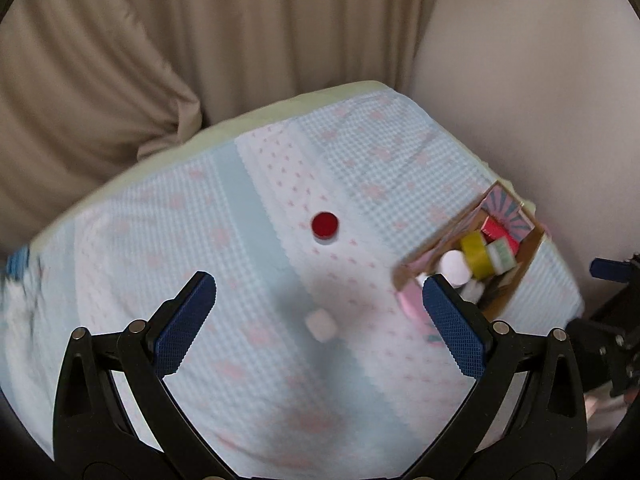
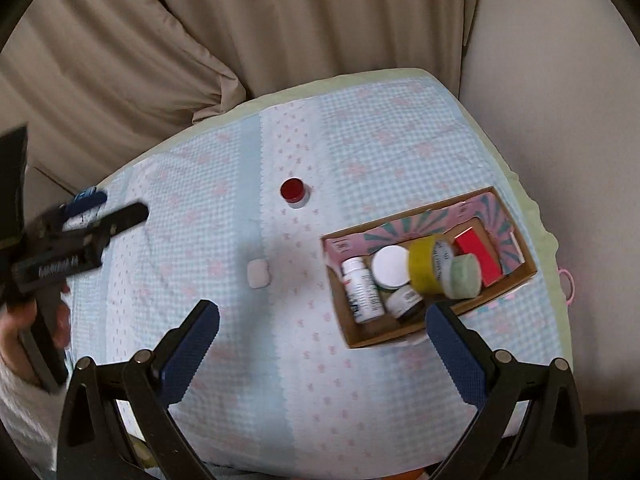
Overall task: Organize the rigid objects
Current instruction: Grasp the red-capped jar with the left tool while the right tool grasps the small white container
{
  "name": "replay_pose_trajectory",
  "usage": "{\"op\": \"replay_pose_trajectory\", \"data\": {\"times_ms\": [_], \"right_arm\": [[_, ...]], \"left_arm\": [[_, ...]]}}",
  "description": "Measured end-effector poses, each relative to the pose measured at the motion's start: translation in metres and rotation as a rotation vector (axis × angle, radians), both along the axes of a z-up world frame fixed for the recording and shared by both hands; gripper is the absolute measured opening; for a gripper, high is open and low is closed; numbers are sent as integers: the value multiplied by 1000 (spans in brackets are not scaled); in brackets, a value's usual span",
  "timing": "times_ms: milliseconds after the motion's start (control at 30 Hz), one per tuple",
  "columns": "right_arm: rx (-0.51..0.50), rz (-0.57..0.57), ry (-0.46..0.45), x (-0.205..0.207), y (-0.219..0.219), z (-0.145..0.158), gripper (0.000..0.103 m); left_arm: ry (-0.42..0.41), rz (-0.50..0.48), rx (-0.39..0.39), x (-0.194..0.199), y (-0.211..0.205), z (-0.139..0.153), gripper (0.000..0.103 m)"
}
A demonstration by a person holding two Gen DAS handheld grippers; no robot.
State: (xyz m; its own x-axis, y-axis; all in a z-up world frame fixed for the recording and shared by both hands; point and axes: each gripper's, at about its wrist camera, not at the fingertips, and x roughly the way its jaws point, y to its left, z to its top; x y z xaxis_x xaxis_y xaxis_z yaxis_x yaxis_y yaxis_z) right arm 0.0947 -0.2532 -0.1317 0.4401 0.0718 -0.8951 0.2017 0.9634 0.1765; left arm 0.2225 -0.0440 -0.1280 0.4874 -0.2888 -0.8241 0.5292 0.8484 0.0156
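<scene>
- The left tool (image 1: 318,300) hovers over the worktop (image 1: 248,184), jaws spread wide and empty, above a small white block (image 1: 320,325).
- The right tool (image 2: 322,326) hovers likewise, jaws wide apart, nothing held.
- A red-capped jar (image 2: 293,191) stands apart from the filled cardboard box (image 2: 516,284).

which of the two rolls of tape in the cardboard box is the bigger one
The yellow tape roll is the bigger one. It stands on edge mid-box, beside the smaller pale green tape roll, which lies toward the red box in the open cardboard box.
</scene>
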Motion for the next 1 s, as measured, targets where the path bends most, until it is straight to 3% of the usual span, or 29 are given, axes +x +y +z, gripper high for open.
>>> {"op": "replay_pose_trajectory", "data": {"times_ms": [233,467,600,733,867,1000], "right_arm": [[-7,-13,-15,11,59,-38,103],[-14,24,0,40,100,-101,103],[-137,66,25,66,121,-141,103],[-155,88,61,94,136,-184,95],[-124,88,117,118,145,-230,78],[-106,75,143,132,152,-259,76]], "left_arm": [[40,-156,22,61,7,-42,103],[116,-275,102,111,-20,-121,103],[177,-370,160,136,-45,-171,103],[192,-450,231,156,-70,-218,101],[202,-508,289,172,-94,-260,96],[214,-531,296,184,-111,-287,96]]}}
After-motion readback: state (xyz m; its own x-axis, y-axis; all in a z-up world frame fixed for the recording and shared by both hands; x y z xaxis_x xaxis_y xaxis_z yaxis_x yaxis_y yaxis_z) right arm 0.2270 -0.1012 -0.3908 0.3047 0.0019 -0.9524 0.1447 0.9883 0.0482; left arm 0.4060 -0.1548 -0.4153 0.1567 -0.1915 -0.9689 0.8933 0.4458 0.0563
